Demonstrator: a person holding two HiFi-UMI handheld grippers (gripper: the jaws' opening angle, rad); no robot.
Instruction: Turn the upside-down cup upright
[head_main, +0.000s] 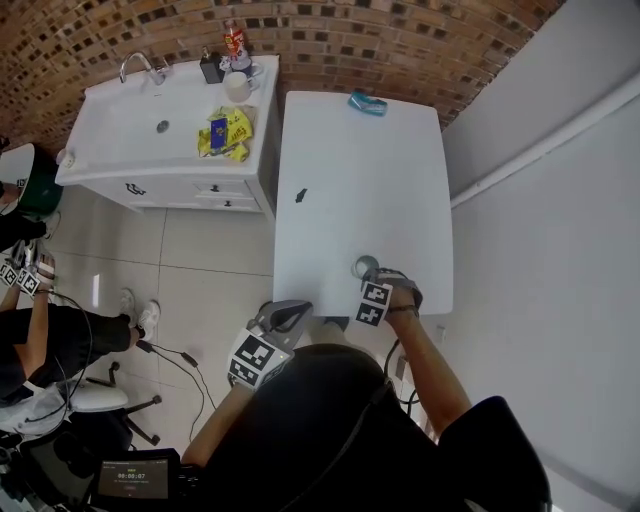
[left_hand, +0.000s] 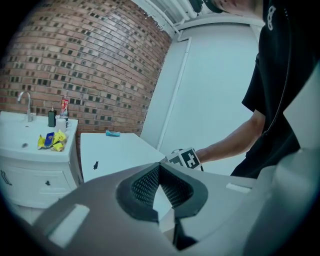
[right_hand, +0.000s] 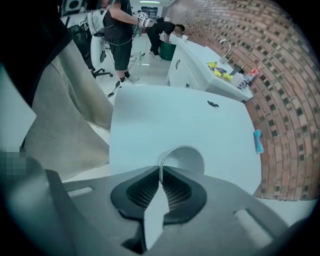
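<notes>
A small white cup (head_main: 365, 266) rests on the white table (head_main: 350, 170) near its front edge, its mouth facing up toward the head camera. My right gripper (head_main: 370, 274) points steeply down and is shut on the cup's rim. In the right gripper view the thin rim of the cup (right_hand: 182, 159) is pinched between the pads of my right gripper (right_hand: 160, 172). My left gripper (head_main: 285, 312) hovers at the table's front left corner with nothing in it. Seen in its own view, my left gripper (left_hand: 159, 167) has its jaws meeting at the tips.
A teal object (head_main: 367, 103) lies at the table's far edge and a small dark item (head_main: 300, 195) on its left side. A white vanity with sink (head_main: 160, 130) stands to the left, a yellow packet (head_main: 228, 133) on it. A white wall (head_main: 540, 200) lies to the right.
</notes>
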